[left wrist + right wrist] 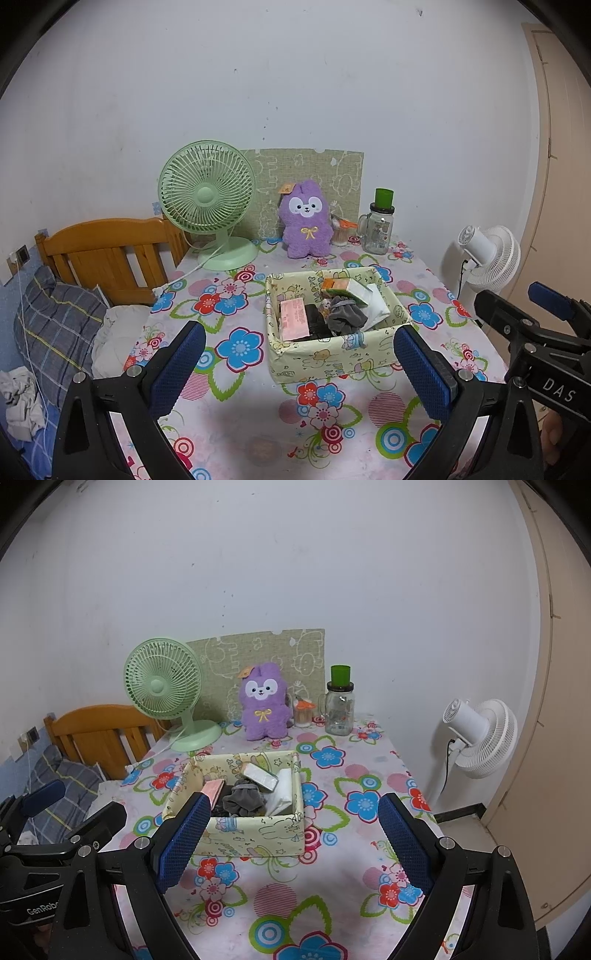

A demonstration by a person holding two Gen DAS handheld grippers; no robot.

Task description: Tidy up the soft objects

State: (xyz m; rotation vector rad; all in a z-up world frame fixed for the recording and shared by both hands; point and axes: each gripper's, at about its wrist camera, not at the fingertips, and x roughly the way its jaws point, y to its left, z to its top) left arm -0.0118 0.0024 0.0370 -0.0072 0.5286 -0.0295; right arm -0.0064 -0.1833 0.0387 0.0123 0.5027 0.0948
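Note:
A pale yellow fabric box [325, 360] [255, 830] stands mid-table. It holds a grey cloth bundle [345, 317] [243, 801], a pink packet [294, 319], white tissue packs [376, 306] and an orange-green carton [336, 285]. A purple plush toy [306, 225] [263, 703] sits upright at the table's back. My left gripper [299, 369] is open and empty, in front of the box. My right gripper [295, 845] is open and empty, near the box's front right; it also shows in the left wrist view [532, 321].
A green desk fan [208, 199] [164, 690] stands back left, its cord on the flowered tablecloth [258, 417]. A glass jar with a green cup [380, 225] [340, 705] stands back right. A bed with wooden headboard [107, 254] is left; a white floor fan [480, 734] is right.

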